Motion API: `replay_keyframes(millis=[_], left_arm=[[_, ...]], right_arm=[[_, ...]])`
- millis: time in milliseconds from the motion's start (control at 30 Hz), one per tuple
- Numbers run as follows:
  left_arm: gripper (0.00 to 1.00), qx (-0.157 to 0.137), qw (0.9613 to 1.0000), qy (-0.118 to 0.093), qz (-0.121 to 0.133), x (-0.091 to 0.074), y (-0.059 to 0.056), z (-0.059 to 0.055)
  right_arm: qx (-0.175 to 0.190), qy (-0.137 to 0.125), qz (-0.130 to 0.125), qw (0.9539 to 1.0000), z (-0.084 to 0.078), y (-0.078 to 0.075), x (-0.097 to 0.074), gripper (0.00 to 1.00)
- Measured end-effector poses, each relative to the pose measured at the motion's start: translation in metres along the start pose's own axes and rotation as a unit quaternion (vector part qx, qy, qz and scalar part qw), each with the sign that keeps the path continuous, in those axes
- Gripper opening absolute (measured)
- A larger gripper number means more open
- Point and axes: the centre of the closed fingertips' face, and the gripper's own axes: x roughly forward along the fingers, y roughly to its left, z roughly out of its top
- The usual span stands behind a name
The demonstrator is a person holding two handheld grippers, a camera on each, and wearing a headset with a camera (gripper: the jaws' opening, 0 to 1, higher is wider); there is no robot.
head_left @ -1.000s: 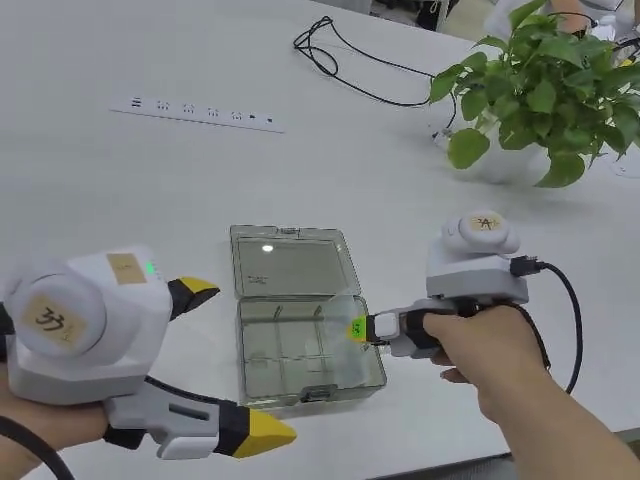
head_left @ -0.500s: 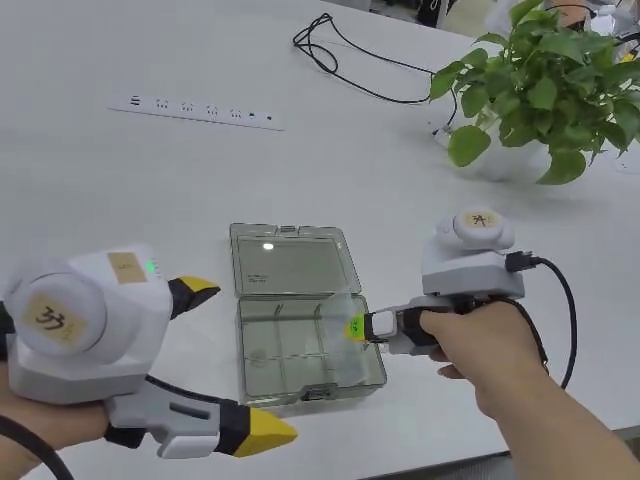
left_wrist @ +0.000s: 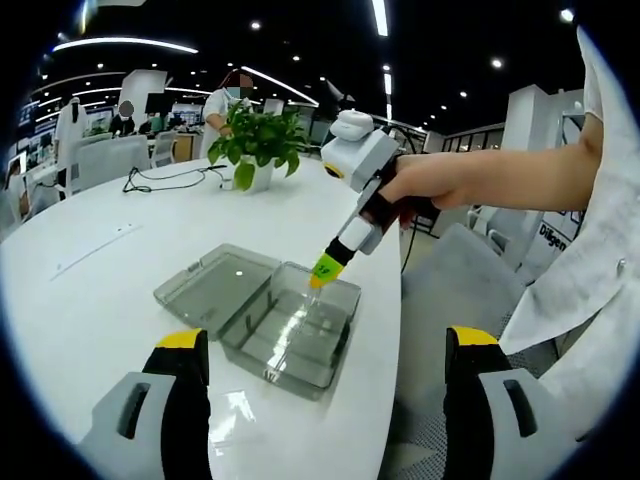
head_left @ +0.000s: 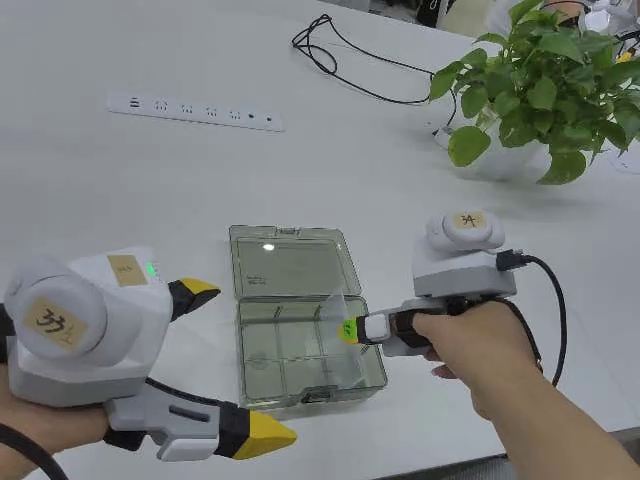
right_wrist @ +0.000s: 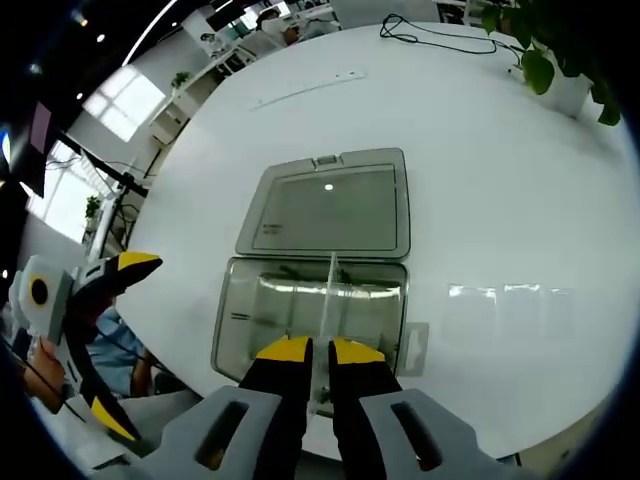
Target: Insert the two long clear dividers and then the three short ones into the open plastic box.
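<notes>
The right gripper (head_left: 350, 329), pinching a clear divider (right_wrist: 329, 290), had dipped toward the box (head_left: 244, 345). Seating seemed near. The left gripper (head_left: 235, 361) gaped idle.

the tabletop (head_left: 150, 190) is plain white; the plastic box (head_left: 300, 262) is a smoky grey-green see-through, and the divider (head_left: 340, 306) colourless and clear. the left hand-held gripper (head_left: 235, 362) and right hand-held gripper (right_wrist: 322, 350) are white with black arms and yellow tips. the plant (head_left: 545, 75) has green leaves and a white pot; the cable (head_left: 352, 62) is black.
</notes>
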Motion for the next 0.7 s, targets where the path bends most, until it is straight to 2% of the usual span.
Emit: replay_keyframes(millis=[700], left_arm=[[1.00, 0.001, 1.0000, 0.004, 0.002, 0.000, 0.000, -0.001]], right_arm=[[-0.002, 0.000, 0.027, 0.9996, -0.008, -0.001, 0.018, 0.10]])
